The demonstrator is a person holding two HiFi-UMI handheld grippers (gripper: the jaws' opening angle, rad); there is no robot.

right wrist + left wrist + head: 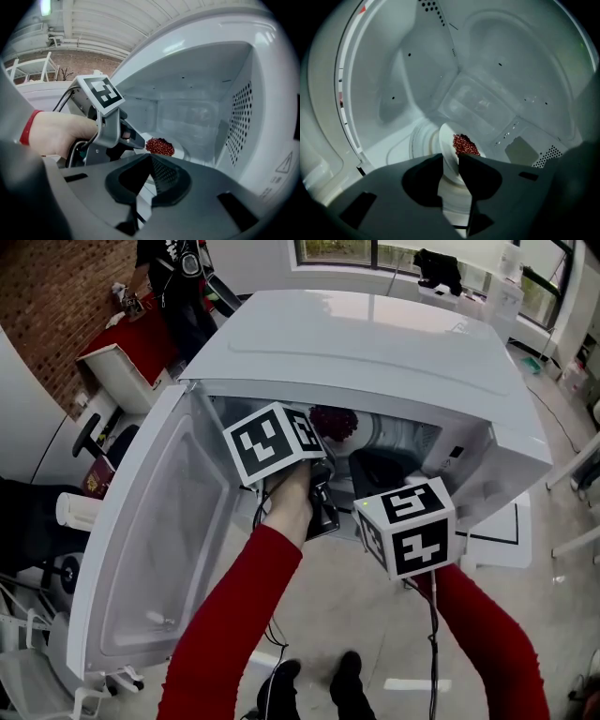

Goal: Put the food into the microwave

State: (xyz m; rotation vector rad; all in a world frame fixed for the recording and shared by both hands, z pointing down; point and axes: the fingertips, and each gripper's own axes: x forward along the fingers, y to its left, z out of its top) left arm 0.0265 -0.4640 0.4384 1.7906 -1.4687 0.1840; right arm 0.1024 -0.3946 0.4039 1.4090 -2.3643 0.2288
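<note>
A small white plate (446, 140) heaped with red food (465, 144) is inside the white microwave (375, 343), over its round turntable (421, 140). My left gripper (449, 158) reaches into the cavity with the plate's near rim between its jaws; the jaws stand apart and I see no pad pressing on the rim. In the right gripper view, the left gripper (133, 139) sits just left of the food (160, 146). My right gripper (151, 159) hovers at the microwave's mouth, shut and empty. Its marker cube (408, 526) shows in the head view.
The microwave door (150, 549) is swung wide open to the left. The perforated right wall (239, 122) bounds the cavity. A cable (433, 652) hangs from the right gripper. A person stands at the back left by a red-topped cabinet (141, 338).
</note>
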